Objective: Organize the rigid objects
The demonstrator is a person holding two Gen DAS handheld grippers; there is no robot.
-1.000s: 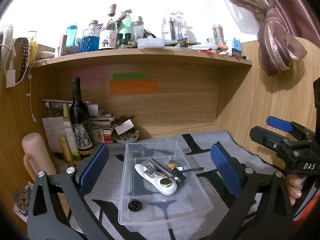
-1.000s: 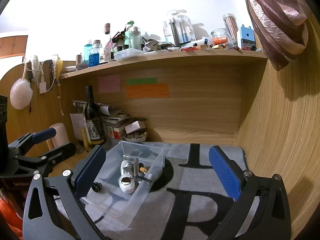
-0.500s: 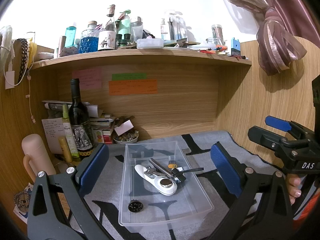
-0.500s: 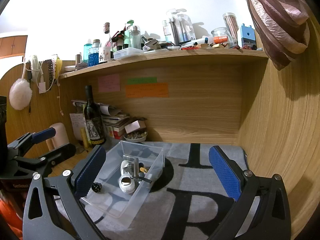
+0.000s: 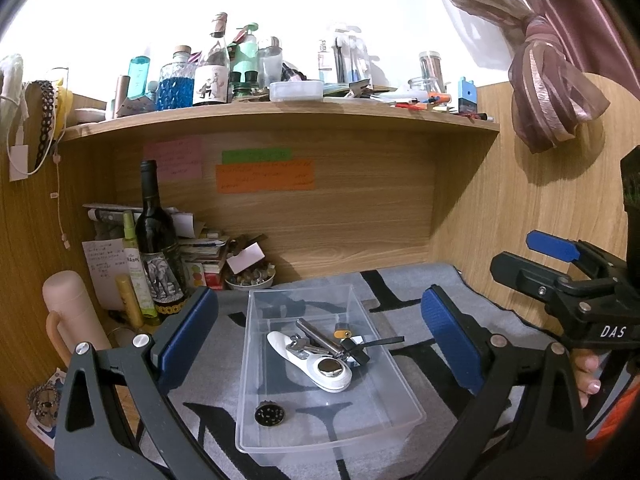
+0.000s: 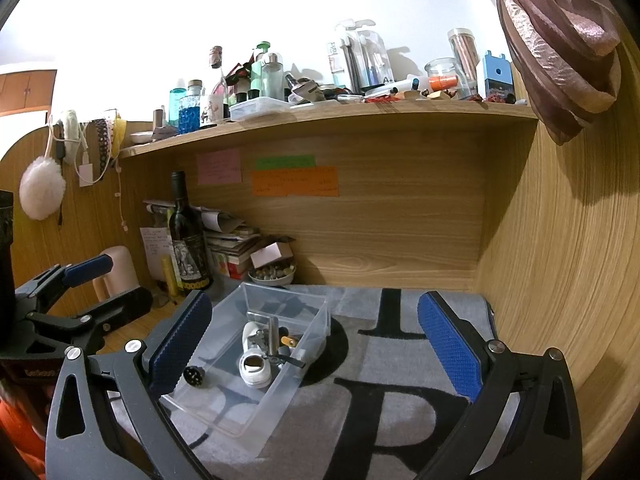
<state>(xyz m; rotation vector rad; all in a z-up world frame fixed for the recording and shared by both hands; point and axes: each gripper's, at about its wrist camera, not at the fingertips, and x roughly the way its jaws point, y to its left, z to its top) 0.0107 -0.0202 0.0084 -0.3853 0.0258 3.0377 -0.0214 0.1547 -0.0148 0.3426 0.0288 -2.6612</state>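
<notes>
A clear plastic bin (image 5: 400, 420) sits on the grey mat (image 5: 420, 280). In it lie a white oval device (image 5: 316, 364), a metal cylinder (image 5: 320, 334), keys (image 5: 298, 345), a small orange item (image 5: 343, 333) and a black round disc (image 5: 269, 415). My left gripper (image 5: 320, 344) is open and empty, held above the bin. My right gripper (image 6: 312, 344) is open and empty, to the right of the bin (image 6: 224, 412). It also shows at the right of the left wrist view (image 5: 568, 272). The left gripper also shows at the left edge of the right wrist view (image 6: 84, 284).
A wine bottle (image 5: 156, 248), a pink flask (image 5: 72, 316), stacked papers (image 5: 200, 248) and a small bowl (image 5: 250, 278) stand at the back left. A cluttered shelf (image 5: 280, 110) runs overhead. A wooden wall (image 6: 560, 280) bounds the right side. A curtain (image 5: 552, 92) hangs at the upper right.
Both grippers have hardly moved; the views have only shifted slightly. The items in the bin have stayed in place.
</notes>
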